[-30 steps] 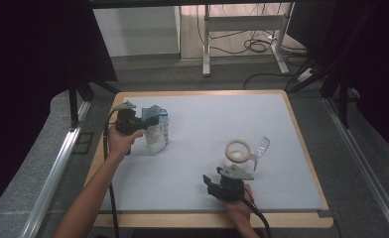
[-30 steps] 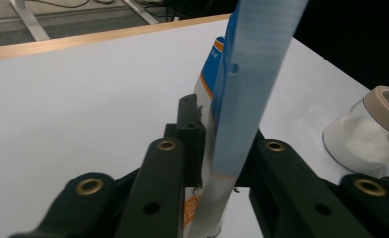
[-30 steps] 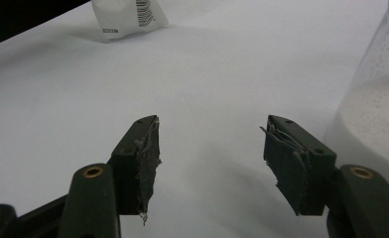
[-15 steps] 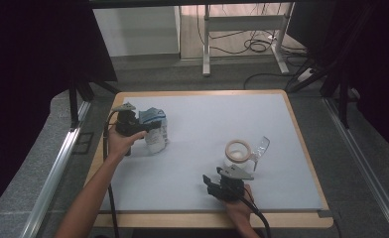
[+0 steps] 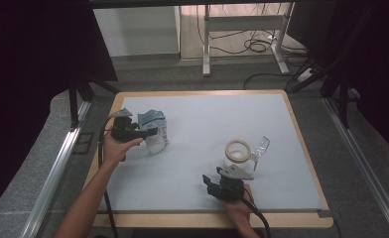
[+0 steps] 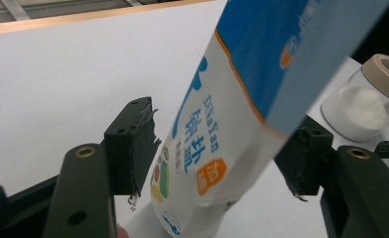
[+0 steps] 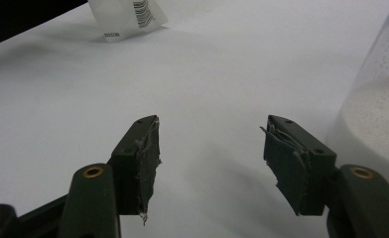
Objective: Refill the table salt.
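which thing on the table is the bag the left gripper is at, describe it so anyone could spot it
Start at the white table with its wooden rim and go to its left side, where the left gripper reaches in. The bag stands between its open jaws: a white pouch with a blue top and orange marks. Its only neighbour, the clear jar of white powder, sits far to the right.

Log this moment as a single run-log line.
left gripper: jaws just opening around pouch | right gripper: open, empty, beside jar | table
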Action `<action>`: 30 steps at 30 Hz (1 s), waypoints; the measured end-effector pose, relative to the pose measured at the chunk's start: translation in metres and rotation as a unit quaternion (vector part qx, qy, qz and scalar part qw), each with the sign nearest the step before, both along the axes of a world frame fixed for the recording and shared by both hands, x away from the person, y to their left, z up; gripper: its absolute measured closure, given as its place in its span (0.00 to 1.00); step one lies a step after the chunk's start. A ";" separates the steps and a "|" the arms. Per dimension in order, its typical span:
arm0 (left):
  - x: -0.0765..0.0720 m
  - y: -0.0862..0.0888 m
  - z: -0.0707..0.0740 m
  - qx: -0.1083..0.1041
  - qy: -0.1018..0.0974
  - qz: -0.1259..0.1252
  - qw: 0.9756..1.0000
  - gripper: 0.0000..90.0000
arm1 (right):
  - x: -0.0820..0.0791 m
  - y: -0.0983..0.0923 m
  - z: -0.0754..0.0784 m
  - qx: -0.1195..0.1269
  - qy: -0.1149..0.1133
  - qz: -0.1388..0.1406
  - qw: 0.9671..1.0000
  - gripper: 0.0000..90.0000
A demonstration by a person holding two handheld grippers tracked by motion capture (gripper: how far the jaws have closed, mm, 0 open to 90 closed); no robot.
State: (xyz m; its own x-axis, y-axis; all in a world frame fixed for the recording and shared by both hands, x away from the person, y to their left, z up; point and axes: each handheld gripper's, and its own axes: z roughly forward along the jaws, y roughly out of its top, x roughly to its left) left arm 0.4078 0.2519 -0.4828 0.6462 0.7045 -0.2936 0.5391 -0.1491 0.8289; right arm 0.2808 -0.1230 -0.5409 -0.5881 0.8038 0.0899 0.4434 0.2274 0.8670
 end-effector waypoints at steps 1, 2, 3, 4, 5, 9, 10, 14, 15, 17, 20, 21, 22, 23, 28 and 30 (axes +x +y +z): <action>-0.001 0.000 -0.001 0.002 -0.001 0.002 1.000 0.41 | 0.000 0.000 0.000 0.000 0.000 0.000 1.000 0.44; -0.002 0.001 -0.001 0.001 -0.001 0.004 1.000 0.41 | 0.000 0.000 0.000 0.000 0.000 0.000 1.000 0.44; -0.003 0.001 -0.001 0.000 -0.001 0.004 1.000 0.41 | 0.000 0.000 0.000 0.000 -0.001 -0.001 1.000 0.44; -0.005 0.002 -0.001 0.000 -0.004 0.006 1.000 0.41 | 0.000 0.000 0.000 0.000 -0.001 -0.001 1.000 0.44; -0.006 0.002 -0.001 0.001 -0.006 0.007 1.000 0.41 | 0.000 0.000 0.000 -0.001 -0.002 -0.001 1.000 0.44; -0.011 0.004 0.001 0.005 -0.005 0.008 1.000 0.36 | 0.000 0.000 0.001 -0.001 -0.003 0.000 1.000 0.44; -0.012 0.005 0.001 0.006 -0.006 0.008 1.000 0.35 | -0.001 0.000 0.001 -0.001 -0.004 0.000 1.000 0.44; -0.018 0.006 0.001 0.014 -0.008 0.012 1.000 0.31 | -0.001 0.000 0.001 0.000 -0.004 -0.001 1.000 0.44; -0.019 0.006 0.001 0.017 -0.007 0.010 1.000 0.30 | -0.001 0.000 0.001 0.000 -0.004 -0.001 1.000 0.44; -0.022 0.007 0.000 0.014 -0.007 0.016 1.000 0.30 | -0.001 0.000 0.001 -0.001 -0.005 0.000 1.000 0.44; -0.025 0.009 -0.002 0.018 -0.004 0.018 1.000 0.30 | -0.001 0.000 0.002 -0.001 -0.005 -0.001 1.000 0.44; -0.026 0.010 -0.003 0.016 -0.003 0.019 1.000 0.29 | -0.001 0.000 0.002 0.000 -0.006 -0.001 1.000 0.44; -0.027 0.011 -0.003 0.016 -0.002 0.019 1.000 0.29 | -0.001 0.000 0.002 -0.001 -0.006 -0.001 1.000 0.44; -0.029 0.011 -0.004 0.017 -0.002 0.019 1.000 0.29 | -0.001 -0.001 0.002 0.000 -0.005 -0.001 1.000 0.44; -0.036 0.015 -0.006 0.023 0.002 0.026 0.999 0.29 | -0.001 0.000 0.002 0.000 -0.006 -0.001 1.000 0.44; -0.039 0.018 -0.007 0.021 0.004 0.029 0.999 0.29 | -0.001 0.000 0.002 0.000 -0.005 -0.001 1.000 0.44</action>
